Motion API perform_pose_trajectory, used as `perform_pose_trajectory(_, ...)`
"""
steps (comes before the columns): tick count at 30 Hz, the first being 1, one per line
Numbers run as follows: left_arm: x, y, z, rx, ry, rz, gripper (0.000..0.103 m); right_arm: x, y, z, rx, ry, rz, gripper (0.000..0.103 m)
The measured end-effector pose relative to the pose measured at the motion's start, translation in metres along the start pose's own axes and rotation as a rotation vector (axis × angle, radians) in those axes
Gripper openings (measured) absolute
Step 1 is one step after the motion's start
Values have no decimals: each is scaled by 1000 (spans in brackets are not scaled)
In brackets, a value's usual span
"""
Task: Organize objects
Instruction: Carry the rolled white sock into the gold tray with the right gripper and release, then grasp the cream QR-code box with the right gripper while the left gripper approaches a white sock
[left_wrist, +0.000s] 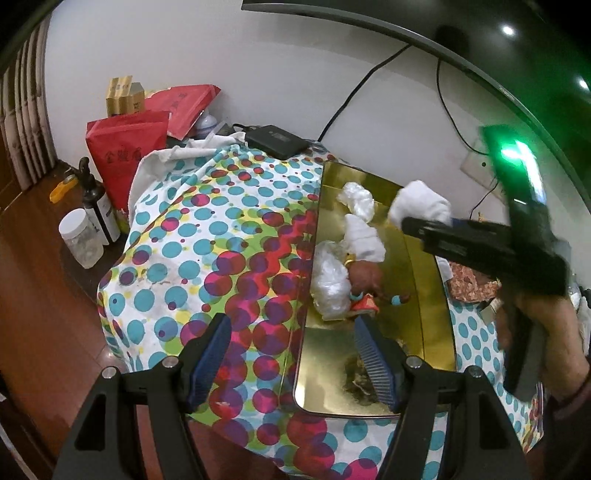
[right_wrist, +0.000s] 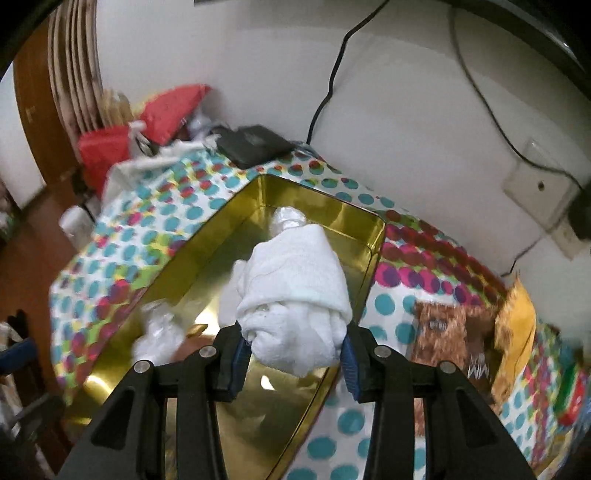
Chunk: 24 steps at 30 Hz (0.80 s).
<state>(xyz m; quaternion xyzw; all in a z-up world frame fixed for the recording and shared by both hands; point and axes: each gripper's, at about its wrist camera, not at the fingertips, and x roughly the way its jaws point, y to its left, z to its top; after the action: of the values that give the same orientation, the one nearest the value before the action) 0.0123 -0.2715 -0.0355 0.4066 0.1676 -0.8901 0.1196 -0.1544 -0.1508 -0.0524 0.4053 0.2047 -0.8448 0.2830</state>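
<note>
A gold tin box (left_wrist: 421, 295) lies open on a table with a spotted cloth (left_wrist: 221, 229). Inside it are white plastic-wrapped bundles (left_wrist: 332, 280), a white cloth roll (left_wrist: 360, 236) and a brown figurine with turquoise bands (left_wrist: 365, 277). My left gripper (left_wrist: 291, 354) stands open over the tin's near left edge, nothing between its fingers. My right gripper (right_wrist: 295, 356) is shut on a white cloth bundle (right_wrist: 295, 291), held above the gold tin (right_wrist: 210, 236). In the left wrist view the right gripper (left_wrist: 413, 221) and its cloth bundle (left_wrist: 421, 203) hover over the tin's far right side.
A black box with a cable (left_wrist: 275, 140) sits at the table's back edge. Red bags (left_wrist: 129, 147), a dark bottle (left_wrist: 98, 206) and a white-lidded jar (left_wrist: 79, 236) stand left of the table. Brown (right_wrist: 447, 339) and yellow (right_wrist: 517, 321) packets lie right of the tin.
</note>
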Motion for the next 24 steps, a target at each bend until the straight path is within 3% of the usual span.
perform_pose_trajectory(5,5,7,0,4,9,10,71,34,-1,19,-26,86,-87,40)
perform_pose_trajectory(13,16,14,-3,-9,40,8,71,57,-7,19,-9,151,-86,42)
perform_pose_trajectory(18,17,11,-4,-8,45,5,71,49,-3,15,-21,122,-62,58)
perform_pose_trajectory(20,17,9,-5,-9,50,5,71,42,0,14,-25,103,-59,70)
perform_pose_trajectory(24,15,4,-7,-4,50,-1,71,19,3,8,-41,45,-50,77)
